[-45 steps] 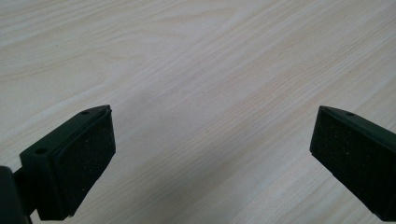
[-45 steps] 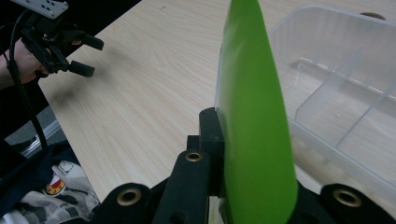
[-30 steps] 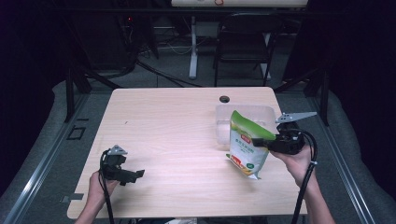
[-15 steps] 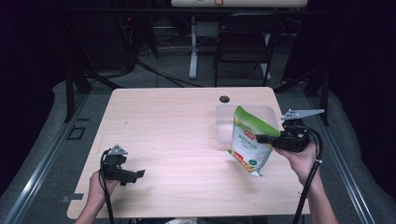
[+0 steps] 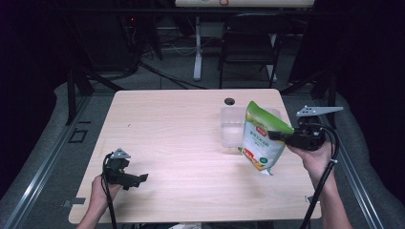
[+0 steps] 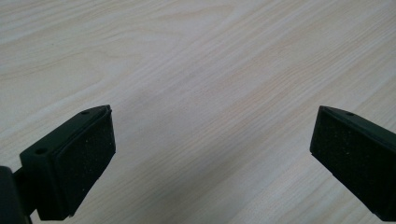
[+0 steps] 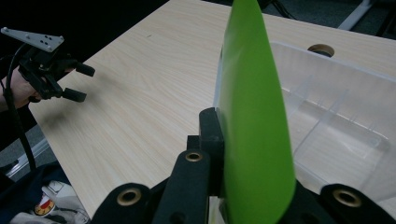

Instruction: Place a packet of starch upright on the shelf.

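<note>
A green and white snack pouch (image 5: 261,136) hangs above the table's right side, held near its top by my right gripper (image 5: 277,135), which is shut on it. Seen edge-on in the right gripper view, the pouch (image 7: 254,112) rises between the jaws. Just behind it stands a clear plastic bin (image 5: 232,128), whose divided inside (image 7: 336,116) holds nothing. My left gripper (image 5: 138,179) rests low over the table's front left, open, with bare wood between its pads (image 6: 86,158).
The wooden table (image 5: 172,138) has a round cable hole (image 5: 229,101) near its far edge. A dark chair (image 5: 248,47) and a white table leg (image 5: 197,47) stand beyond the table. The left gripper (image 7: 77,81) appears far off in the right gripper view.
The right gripper has lifted the pouch and carried it slightly left and up, turning it more upright in front of the bin. The left gripper has stayed in place.
</note>
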